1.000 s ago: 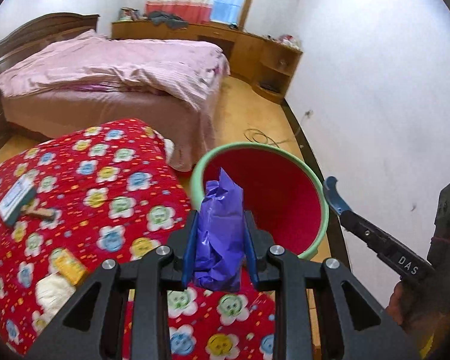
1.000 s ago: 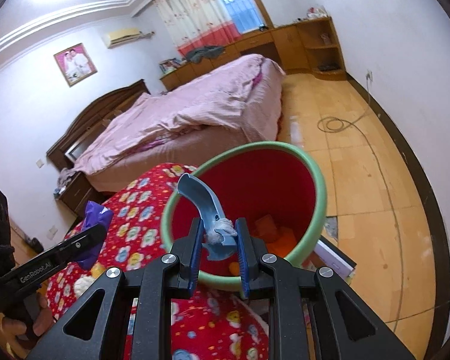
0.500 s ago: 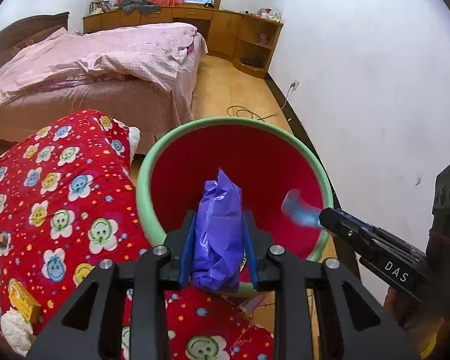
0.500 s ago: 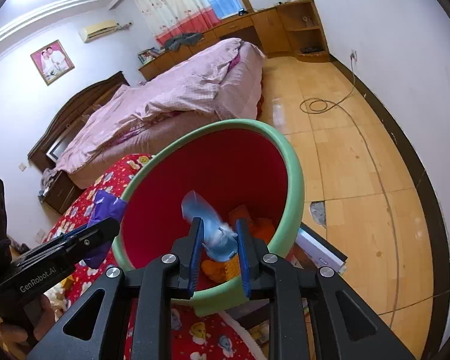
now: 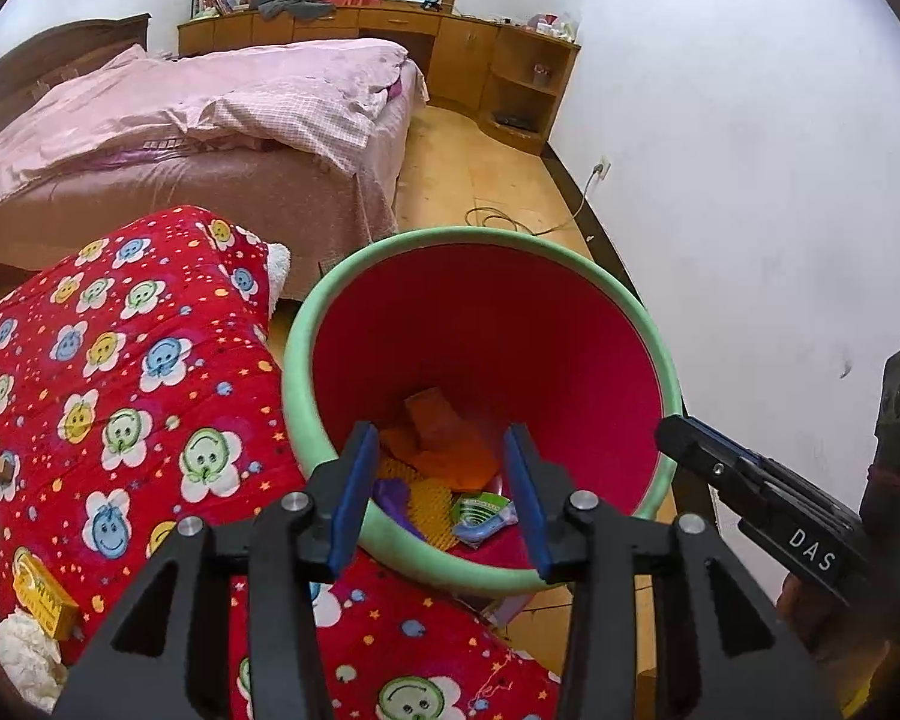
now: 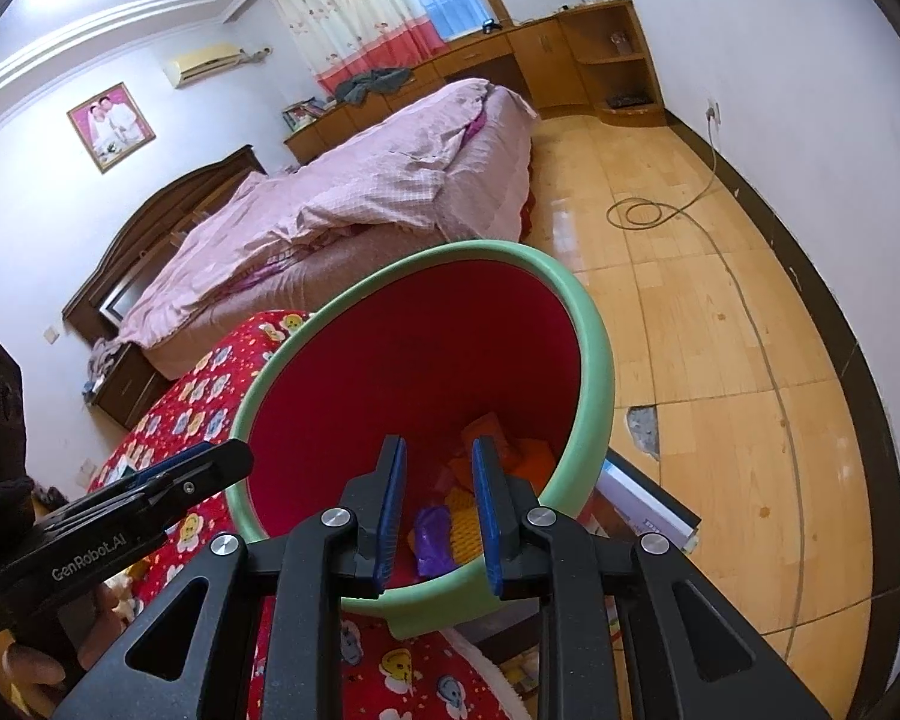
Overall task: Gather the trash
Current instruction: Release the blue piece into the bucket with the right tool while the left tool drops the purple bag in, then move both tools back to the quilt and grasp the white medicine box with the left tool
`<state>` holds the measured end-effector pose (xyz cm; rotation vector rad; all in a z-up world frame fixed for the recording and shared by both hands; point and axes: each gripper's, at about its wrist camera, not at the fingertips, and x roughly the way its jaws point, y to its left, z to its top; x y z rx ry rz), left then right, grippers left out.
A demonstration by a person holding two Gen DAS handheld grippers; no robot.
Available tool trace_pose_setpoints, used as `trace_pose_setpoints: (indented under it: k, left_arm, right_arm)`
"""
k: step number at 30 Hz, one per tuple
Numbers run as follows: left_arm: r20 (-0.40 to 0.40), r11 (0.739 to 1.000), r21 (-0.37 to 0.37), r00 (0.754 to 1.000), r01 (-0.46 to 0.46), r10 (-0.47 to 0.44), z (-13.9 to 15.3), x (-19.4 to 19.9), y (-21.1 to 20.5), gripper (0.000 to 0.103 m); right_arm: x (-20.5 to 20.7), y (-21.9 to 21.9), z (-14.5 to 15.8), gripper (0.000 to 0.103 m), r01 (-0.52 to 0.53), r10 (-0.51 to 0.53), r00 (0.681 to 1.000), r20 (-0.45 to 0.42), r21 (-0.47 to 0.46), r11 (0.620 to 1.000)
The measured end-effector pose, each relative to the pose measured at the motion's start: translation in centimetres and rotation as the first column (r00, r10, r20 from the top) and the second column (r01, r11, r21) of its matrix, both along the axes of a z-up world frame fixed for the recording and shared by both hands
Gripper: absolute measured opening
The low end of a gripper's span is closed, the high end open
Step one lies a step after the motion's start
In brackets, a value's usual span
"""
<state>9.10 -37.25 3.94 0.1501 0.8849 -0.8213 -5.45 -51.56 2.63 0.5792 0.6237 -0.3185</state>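
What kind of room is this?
A bedroom, most likely at home: there's a big bed with pink covers, curtains at the window, and a framed picture on the wall.

Purple bag (image 5: 393,501) half hidden behind left claw (image 5: 441,495); yellow box (image 5: 42,594) text unreadable.

Purple wrapper (image 5: 393,498) and blue scrap (image 5: 486,525) lie inside red bin (image 5: 570,360).

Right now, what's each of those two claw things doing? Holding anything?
Left gripper: open, empty, over the bin.
Right gripper: open, empty, over the same bin.
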Motion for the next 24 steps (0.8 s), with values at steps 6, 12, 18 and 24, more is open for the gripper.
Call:
trace_pose_setpoints:
  k: [6, 12, 18, 24]
  left_arm:
    - [0.018, 1.0, -0.009, 0.999, -0.03, 0.03, 0.9, -0.3, 1.7, 0.043]
    - [0.026, 0.997, -0.027, 0.997, -0.077, 0.078, 2.0, -0.1, 4.5, 0.044]
    - [0.047, 0.99, -0.043, 0.989, -0.137, 0.139, 3.3, 0.3, 7.9, 0.044]
    - [0.085, 0.979, -0.042, 0.976, -0.198, 0.201, 4.5, 0.9, 11.9, 0.044]
  right_arm:
    - [-0.2, 0.8, 0.8, 0.036, -0.008, 0.008, 1.0, 0.009, -0.01, 1.0]
    - [-0.1, 2.2, 1.8, 0.052, -0.024, 0.025, 0.999, 0.02, -0.02, 1.0]
    - [0.6, 4.0, 3.0, 0.06, -0.059, 0.06, 0.998, 0.029, -0.039, 0.998]
    - [1.9, 6.2, 4.2, 0.064, -0.097, 0.1, 0.994, 0.038, -0.067, 0.993]
